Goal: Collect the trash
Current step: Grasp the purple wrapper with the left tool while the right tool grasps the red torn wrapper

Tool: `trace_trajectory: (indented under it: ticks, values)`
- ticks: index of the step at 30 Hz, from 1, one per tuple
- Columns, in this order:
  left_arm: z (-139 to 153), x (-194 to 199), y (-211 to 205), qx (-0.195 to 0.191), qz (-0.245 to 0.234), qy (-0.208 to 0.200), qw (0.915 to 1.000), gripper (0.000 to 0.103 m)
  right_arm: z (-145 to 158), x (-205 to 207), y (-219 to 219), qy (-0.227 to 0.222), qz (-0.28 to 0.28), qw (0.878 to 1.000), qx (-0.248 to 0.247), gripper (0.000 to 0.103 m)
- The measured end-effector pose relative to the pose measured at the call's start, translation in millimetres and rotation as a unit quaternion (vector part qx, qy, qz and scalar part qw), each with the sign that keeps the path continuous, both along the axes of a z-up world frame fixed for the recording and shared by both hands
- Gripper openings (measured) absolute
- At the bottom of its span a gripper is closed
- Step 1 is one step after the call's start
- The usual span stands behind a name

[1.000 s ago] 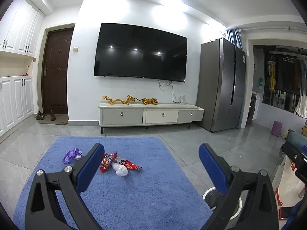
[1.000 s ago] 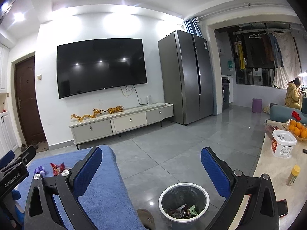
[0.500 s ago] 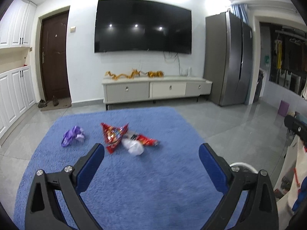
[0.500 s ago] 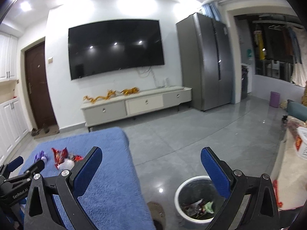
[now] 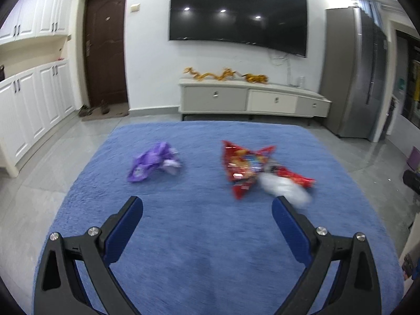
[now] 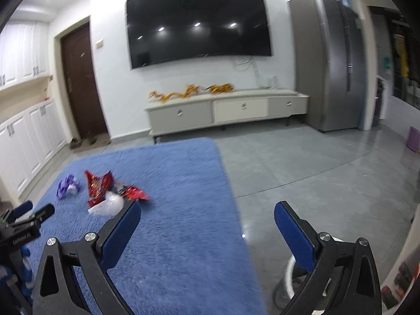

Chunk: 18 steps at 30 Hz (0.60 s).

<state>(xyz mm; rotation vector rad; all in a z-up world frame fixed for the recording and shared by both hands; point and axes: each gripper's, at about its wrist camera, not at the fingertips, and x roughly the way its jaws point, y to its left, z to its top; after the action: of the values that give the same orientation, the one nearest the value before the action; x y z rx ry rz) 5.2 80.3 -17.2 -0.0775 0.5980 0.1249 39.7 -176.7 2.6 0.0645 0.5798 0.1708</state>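
On the blue rug lie a crumpled purple wrapper, a red snack bag, a smaller red wrapper and a white crumpled plastic piece. My left gripper is open and empty, above the rug just short of the trash. My right gripper is open and empty, over the rug's right edge; the same trash lies to its left. The white trash bin shows partly behind the right finger. The left gripper also shows in the right wrist view.
A grey TV cabinet stands against the far wall under a wall TV. A steel fridge is at the right, white cupboards at the left. Grey tiled floor surrounds the rug.
Both grippers have tilted down and moved toward the rug. The trash is now nearer and larger in the left wrist view. The bin has slipped to the bottom edge of the right wrist view.
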Motion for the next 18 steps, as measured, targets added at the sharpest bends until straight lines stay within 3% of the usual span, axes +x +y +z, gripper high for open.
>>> trace_trajectory:
  ticks: [4, 12, 15, 18]
  values:
    - [-8.3, 20.5, 32.0, -0.001, 0.025, 0.012, 0.9996, 0.099, -10.2, 27.4, 23.4, 0.022, 0.046, 0.999, 0.016, 0.086]
    - [-17.7, 72.9, 75.1, 0.001, 0.041, 0.021, 0.9989, 0.099, -20.3, 58.0, 79.2, 0.048, 0.153, 0.987, 0.027, 0.082]
    - [-20.3, 94.6, 84.1, 0.001, 0.037, 0.026, 0.9990, 0.099, -21.8, 72.7, 92.8, 0.050, 0.168, 0.984, 0.021, 0.082]
    - [-26.8, 114.2, 91.3, 0.005, 0.041, 0.036, 0.9985, 0.099, -31.0, 95.4, 91.1, 0.067, 0.163, 0.984, 0.035, 0.073]
